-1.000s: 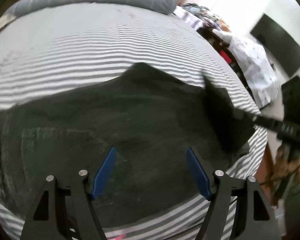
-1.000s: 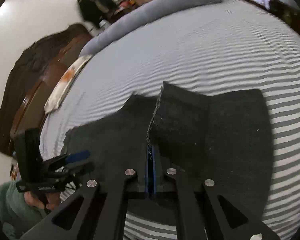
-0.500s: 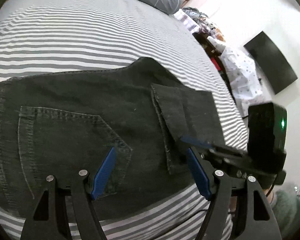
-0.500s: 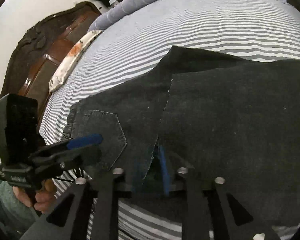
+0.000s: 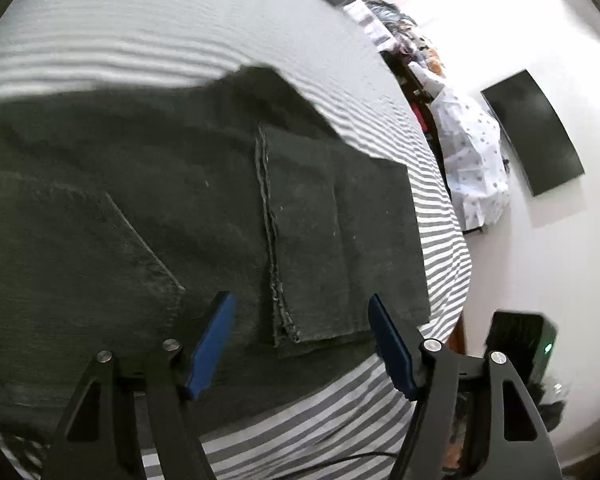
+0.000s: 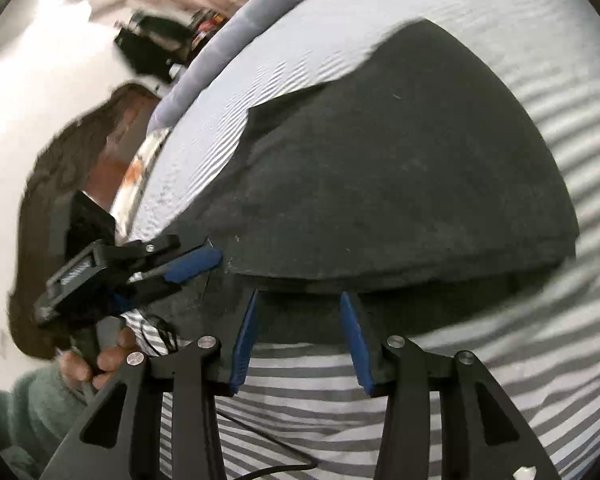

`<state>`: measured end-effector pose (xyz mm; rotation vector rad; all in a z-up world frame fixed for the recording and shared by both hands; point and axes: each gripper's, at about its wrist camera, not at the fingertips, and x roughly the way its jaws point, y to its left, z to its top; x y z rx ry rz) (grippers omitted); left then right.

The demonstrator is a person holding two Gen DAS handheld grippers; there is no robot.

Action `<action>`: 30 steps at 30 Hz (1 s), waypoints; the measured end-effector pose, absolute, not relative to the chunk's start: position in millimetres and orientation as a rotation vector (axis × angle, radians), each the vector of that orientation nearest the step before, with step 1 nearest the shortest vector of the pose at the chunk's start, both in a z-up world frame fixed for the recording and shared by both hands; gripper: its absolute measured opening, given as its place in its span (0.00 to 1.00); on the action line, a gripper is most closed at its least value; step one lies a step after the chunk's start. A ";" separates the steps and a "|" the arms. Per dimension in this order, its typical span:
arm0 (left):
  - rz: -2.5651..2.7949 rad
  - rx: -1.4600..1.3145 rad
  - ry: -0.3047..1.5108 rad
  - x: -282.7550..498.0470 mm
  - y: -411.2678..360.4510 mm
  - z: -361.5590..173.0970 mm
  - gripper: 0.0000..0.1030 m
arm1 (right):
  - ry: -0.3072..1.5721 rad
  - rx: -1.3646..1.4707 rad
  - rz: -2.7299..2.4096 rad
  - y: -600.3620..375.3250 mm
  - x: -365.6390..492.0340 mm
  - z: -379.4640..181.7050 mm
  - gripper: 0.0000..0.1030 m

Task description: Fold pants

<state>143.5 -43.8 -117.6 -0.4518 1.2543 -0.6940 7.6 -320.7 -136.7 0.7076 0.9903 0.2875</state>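
Observation:
Dark denim pants lie flat on the striped bed, with the legs folded over onto the seat; the hem edge and a back pocket show. My left gripper is open and empty, hovering over the pants' near edge by the hem. In the right wrist view the folded pants fill the middle. My right gripper is open and empty at the pants' near edge. The left gripper also shows in the right wrist view, at the left side of the pants.
The grey-and-white striped bedsheet spreads around the pants. A grey pillow and a dark wooden headboard are at the far left. A black screen hangs on the white wall; clothes are piled beside the bed.
My right gripper has opened, let go of the pant leg and drawn back to the near edge. The leg now lies flat on the seat. My left gripper has shifted slightly right.

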 end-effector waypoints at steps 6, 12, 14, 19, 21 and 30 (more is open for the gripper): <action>-0.731 -0.463 1.317 143.3 -70.5 -128.5 0.43 | 0.968 0.857 0.263 -339.1 1.6 -157.3 0.43; -0.717 -0.482 1.342 145.2 -83.9 -132.2 0.14 | 0.917 0.930 0.164 -375.2 -3.5 -164.2 0.46; -0.721 -0.487 1.323 144.9 -80.8 -128.8 0.09 | 0.890 0.941 0.123 -389.2 -5.7 -162.7 0.51; -0.691 -0.461 1.276 141.8 -76.1 -120.8 0.06 | 0.835 1.065 0.061 -423.3 -11.3 -169.1 0.51; -0.694 -0.440 1.261 139.0 -77.5 -116.4 0.06 | 0.837 1.087 0.063 -423.0 -9.5 -172.1 0.51; -0.698 -0.382 1.180 129.4 -71.6 -92.1 0.05 | 0.824 1.194 -0.001 -428.6 -12.5 -177.4 0.46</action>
